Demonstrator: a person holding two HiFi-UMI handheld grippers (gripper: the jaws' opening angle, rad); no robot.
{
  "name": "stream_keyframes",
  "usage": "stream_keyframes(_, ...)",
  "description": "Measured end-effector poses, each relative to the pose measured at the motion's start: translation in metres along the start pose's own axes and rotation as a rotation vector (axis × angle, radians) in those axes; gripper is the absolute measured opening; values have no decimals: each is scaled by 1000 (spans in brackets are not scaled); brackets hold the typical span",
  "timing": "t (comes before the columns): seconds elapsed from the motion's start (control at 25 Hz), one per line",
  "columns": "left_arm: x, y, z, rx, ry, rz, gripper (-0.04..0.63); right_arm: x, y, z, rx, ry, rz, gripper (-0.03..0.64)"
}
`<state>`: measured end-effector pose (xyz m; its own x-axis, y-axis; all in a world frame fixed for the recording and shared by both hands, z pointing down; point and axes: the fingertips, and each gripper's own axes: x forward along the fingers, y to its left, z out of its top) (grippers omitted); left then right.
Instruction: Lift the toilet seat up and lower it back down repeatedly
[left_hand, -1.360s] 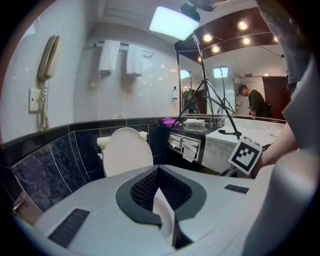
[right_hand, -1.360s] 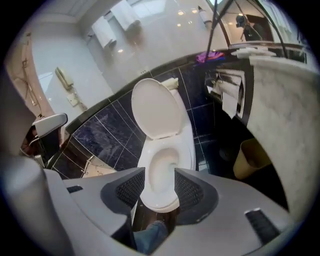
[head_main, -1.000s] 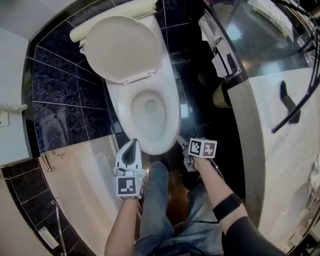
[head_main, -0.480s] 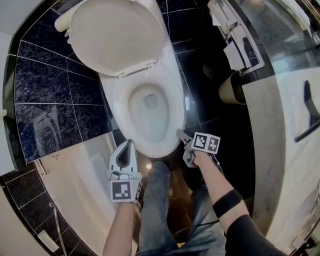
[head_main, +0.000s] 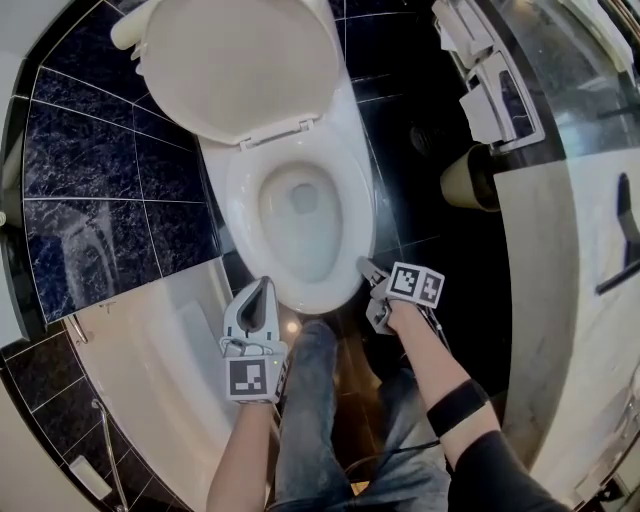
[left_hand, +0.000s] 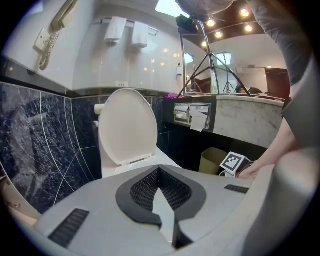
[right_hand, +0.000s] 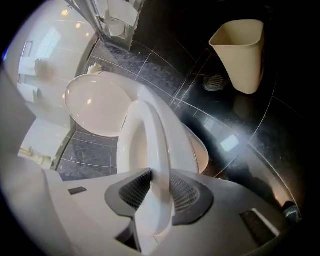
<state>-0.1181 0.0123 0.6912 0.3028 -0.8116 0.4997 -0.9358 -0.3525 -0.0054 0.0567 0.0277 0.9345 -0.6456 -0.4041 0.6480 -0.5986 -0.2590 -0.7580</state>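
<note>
Looking down from my head, the seat (head_main: 358, 215) lies flat on the bowl (head_main: 295, 245), and the lid (head_main: 240, 65) stands open behind it. My right tool (head_main: 364, 266) is at the seat's front right edge. My left tool (head_main: 264, 288) hangs just beside the bowl's front left edge. A bin (head_main: 470, 178) stands on the dark floor, right of the toilet.

In the left gripper view, my left tool (left_hand: 159, 170) has its jaws together with nothing between them, and it points toward the raised lid (left_hand: 125, 125).

In the right gripper view, the seat's (right_hand: 150, 135) front rim runs between the jaws of my right tool (right_hand: 157, 185). The jaws have just been closing, and the pads now press on both sides of the rim. The bin (right_hand: 240, 47) stands on the floor at the upper right.
</note>
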Motion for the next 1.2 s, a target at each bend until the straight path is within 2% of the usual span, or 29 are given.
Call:
stream_keyframes(0.2,-2,-4,-9,4,17,-11,-11,-3,2,0,9,5,-16,135)
stream_keyframes(0.36,-5,-6,-11,-44,25,8,-10,-10,12,2,9,15,-8,132)
stream_keyframes(0.48,-10,-11,-16,-49,43,4,-10,-18,20,2,12,27,-11,129)
stream_keyframes(0.72,-40,-26,-20,-64,54,-6,-10,-37,43,8,11,37,-9,126)
stream_keyframes(0.92,-81,-41,-64,-34,154,-38,-9,-52,65,14,13,41,-13,124)
stream_keyframes(1.2,-79,-50,-141,-96,296,-52,-11,-68,99,24,13,50,7,127)
